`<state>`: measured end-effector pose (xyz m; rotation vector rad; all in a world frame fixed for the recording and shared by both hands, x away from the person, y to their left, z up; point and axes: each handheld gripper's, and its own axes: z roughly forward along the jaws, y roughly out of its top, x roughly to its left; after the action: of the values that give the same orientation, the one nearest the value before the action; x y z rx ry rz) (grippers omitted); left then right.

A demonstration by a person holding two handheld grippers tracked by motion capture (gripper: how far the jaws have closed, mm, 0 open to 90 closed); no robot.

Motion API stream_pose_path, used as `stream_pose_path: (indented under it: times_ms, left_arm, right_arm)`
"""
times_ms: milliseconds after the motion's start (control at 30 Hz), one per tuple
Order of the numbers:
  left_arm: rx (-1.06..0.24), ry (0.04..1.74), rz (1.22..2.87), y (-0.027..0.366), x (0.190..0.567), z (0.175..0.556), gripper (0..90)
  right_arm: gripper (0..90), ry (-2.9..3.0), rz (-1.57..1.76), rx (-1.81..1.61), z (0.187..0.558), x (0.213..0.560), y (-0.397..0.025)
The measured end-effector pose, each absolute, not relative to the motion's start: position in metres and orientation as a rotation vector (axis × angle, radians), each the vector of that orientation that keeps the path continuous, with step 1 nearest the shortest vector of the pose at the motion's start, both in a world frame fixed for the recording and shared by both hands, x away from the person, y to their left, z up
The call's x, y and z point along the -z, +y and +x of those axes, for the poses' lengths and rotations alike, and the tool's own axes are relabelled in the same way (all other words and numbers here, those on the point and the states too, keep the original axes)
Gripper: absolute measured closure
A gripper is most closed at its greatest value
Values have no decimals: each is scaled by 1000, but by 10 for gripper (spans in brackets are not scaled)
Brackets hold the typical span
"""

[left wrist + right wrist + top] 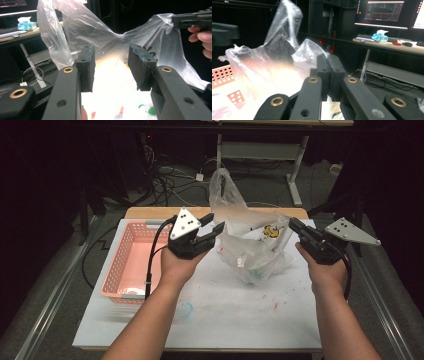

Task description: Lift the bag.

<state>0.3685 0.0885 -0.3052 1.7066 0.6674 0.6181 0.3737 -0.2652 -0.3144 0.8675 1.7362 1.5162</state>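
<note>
Pinching plastic bag (250, 247), right claw (295, 226) raised.

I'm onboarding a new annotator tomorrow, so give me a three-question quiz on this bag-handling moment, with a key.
1. True or false: the left gripper has its jaws apart, with nothing clamped between them.
2. What does the right gripper grip? A) the pink basket B) the clear plastic bag C) a cable
3. Fill in: the pink basket sits on the table's ____ side in the high view.

Key
1. True: the gap between the jaws is open and the bag hangs behind it.
2. B: its jaws are shut on an edge of the clear plastic bag.
3. Left, beside the person's left forearm.
</note>
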Motion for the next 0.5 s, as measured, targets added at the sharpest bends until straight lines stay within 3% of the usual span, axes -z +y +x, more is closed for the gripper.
stream_pose_path:
  times_ms: [233,500]
  left_arm:
    - [-557,726,1722,114,335,333,458]
    - [-442,793,1798,110,377,324,344]
  right_arm:
    - [898,1736,863,-1515,373,317,-265]
    - [897,1744,839,-1515,364,315,-265]
